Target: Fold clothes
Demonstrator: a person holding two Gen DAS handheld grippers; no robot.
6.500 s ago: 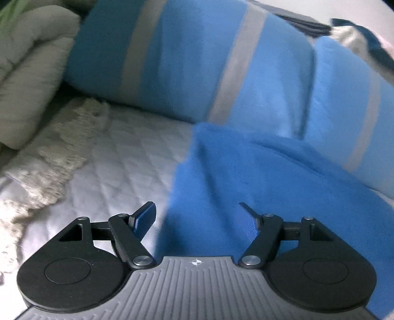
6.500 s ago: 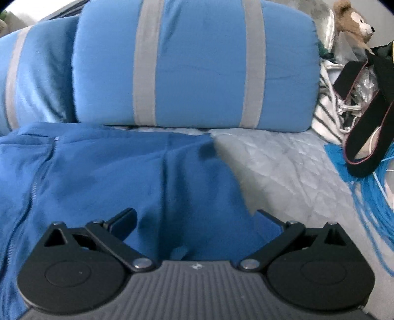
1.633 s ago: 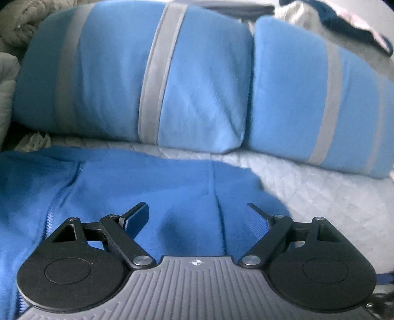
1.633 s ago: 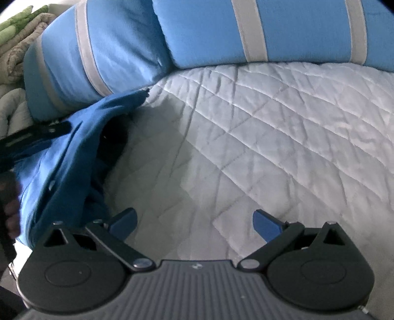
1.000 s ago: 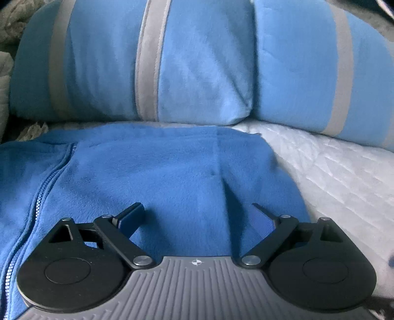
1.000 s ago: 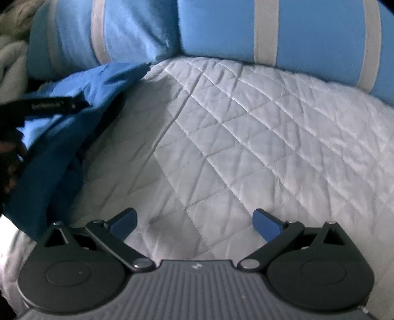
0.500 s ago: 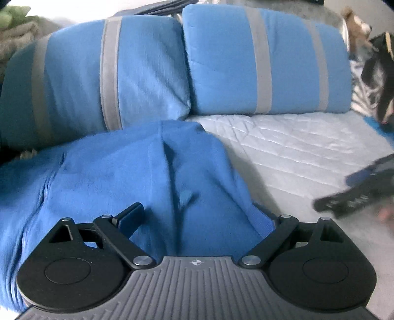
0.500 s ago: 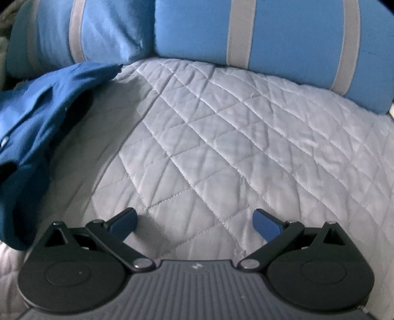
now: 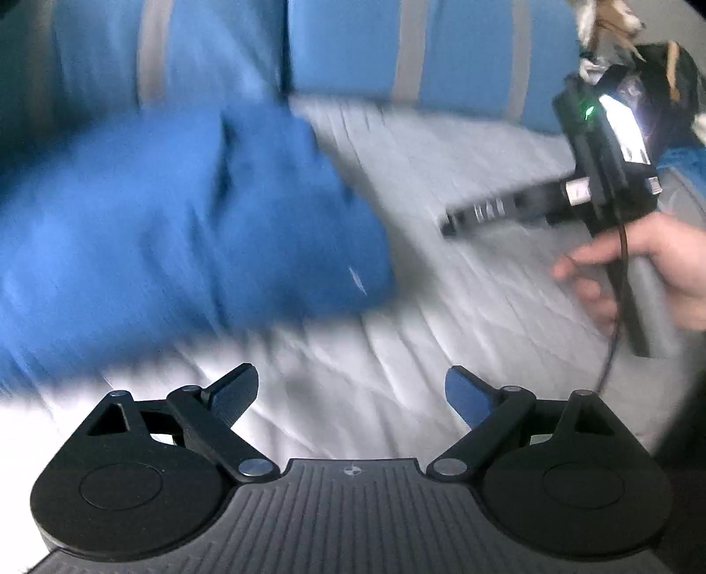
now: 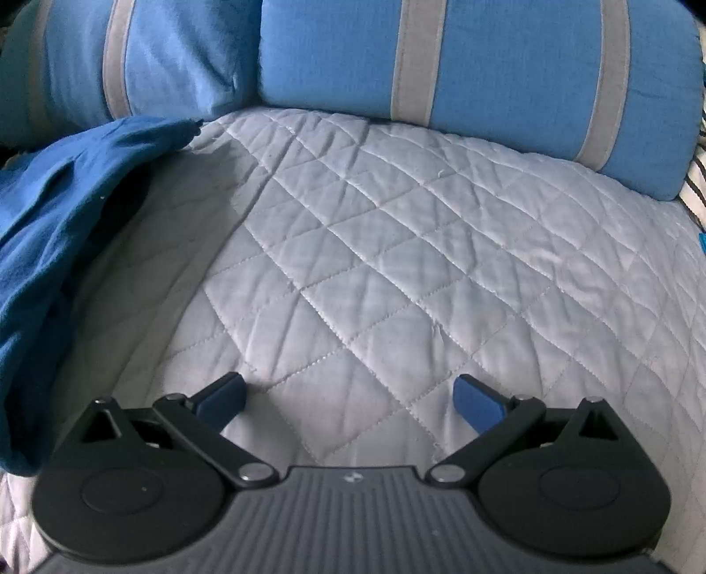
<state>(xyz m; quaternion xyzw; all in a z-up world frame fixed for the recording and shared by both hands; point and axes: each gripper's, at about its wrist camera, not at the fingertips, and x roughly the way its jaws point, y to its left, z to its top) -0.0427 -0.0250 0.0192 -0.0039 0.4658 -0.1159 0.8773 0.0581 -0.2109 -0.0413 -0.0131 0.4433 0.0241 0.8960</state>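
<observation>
A blue fleece garment point(image 9: 176, 229) lies bunched on the left of a white quilted bed cover point(image 9: 463, 300); the left wrist view is motion-blurred. My left gripper point(image 9: 351, 390) is open and empty over bare quilt, just in front of the garment's near edge. My right gripper point(image 10: 348, 397) is open and empty over bare quilt point(image 10: 397, 265); the garment point(image 10: 57, 220) lies at its left. The right gripper's body, held in a hand point(image 9: 662, 273), shows at the right of the left wrist view.
Two blue pillows with grey stripes point(image 10: 485, 66) lie along the back of the bed. A teddy bear and dark items point(image 9: 617, 26) sit at the far right. Striped fabric point(image 10: 695, 185) shows at the right edge.
My left gripper has pulled back off the garment and now hovers over bare quilt. The right gripper has come closer in the left wrist view. Both stayed open.
</observation>
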